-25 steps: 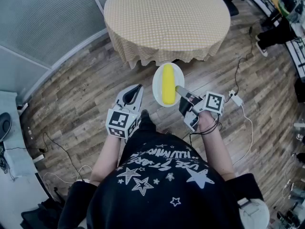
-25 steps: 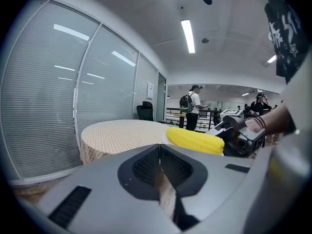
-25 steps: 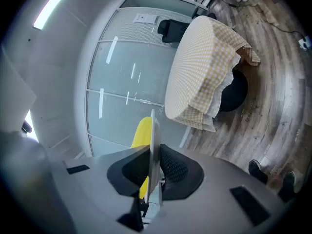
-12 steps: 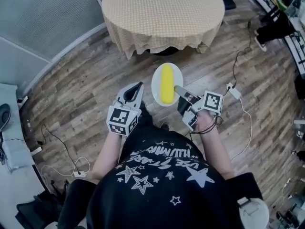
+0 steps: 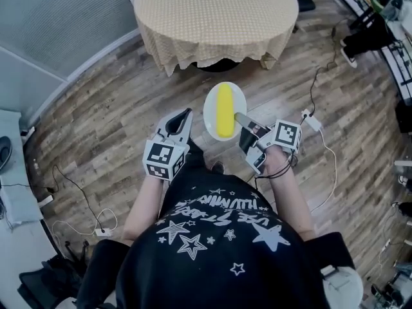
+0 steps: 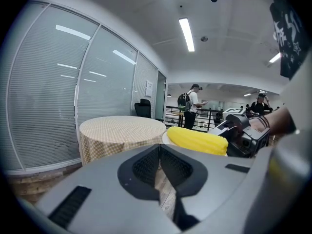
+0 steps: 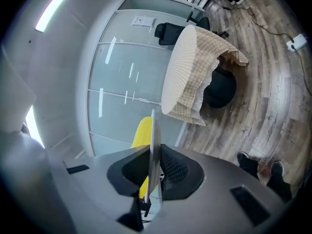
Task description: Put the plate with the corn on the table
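The scene holds two grippers, a left gripper and a right gripper, one white plate, one yellow cob of corn, one round cloth-covered counter, one dark office chair, and two people far behind, a person with a backpack and a person at the right.

Wearer: black T-shirt printed with white stars and white lettering. I read both handheld units as alike: the grey moulded-plastic left claw and right claw have black mesh-textured pads, and each carries a white cube with black square markers. Black bands circle the right wrist.
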`<state>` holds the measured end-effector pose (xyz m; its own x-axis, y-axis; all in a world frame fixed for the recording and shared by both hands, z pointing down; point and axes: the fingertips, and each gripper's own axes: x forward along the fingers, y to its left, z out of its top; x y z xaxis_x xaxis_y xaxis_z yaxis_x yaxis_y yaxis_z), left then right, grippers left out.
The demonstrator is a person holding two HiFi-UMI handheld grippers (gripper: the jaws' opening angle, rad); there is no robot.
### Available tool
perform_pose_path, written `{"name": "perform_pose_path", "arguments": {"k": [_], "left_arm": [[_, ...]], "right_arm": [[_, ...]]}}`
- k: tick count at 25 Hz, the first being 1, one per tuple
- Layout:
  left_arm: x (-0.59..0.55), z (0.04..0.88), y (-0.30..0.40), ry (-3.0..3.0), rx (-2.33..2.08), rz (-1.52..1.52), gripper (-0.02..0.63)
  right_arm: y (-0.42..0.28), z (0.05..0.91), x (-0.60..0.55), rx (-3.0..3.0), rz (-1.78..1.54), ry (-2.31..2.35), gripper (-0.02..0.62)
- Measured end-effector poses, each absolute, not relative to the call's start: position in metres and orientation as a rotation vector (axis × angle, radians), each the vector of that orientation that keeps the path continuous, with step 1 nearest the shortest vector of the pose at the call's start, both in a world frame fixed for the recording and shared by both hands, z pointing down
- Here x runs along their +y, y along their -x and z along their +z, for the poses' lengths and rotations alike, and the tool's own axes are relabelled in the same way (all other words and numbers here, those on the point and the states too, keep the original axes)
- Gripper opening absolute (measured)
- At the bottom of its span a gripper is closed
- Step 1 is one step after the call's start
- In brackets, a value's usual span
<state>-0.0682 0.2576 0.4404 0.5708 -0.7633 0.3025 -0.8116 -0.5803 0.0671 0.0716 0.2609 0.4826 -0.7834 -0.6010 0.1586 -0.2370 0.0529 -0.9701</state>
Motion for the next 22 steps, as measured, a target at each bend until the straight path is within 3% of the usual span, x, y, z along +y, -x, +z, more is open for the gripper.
{"name": "perform_pose_path", "arguments": {"k": [13, 22], "left_arm": [[0.240, 0.444, 0.071, -2.610, -1.287, 0.366, 0.009], [0.151, 0.446, 0.109, -2.582, -1.270, 0.373, 0.009]], "right_arm": [[-0.061, 0.486, 0.247, 1.980, -1.817, 0.836, 0.048], [-0.029, 0.482, 0.158, 1.986, -1.826, 0.863, 0.048]]}}
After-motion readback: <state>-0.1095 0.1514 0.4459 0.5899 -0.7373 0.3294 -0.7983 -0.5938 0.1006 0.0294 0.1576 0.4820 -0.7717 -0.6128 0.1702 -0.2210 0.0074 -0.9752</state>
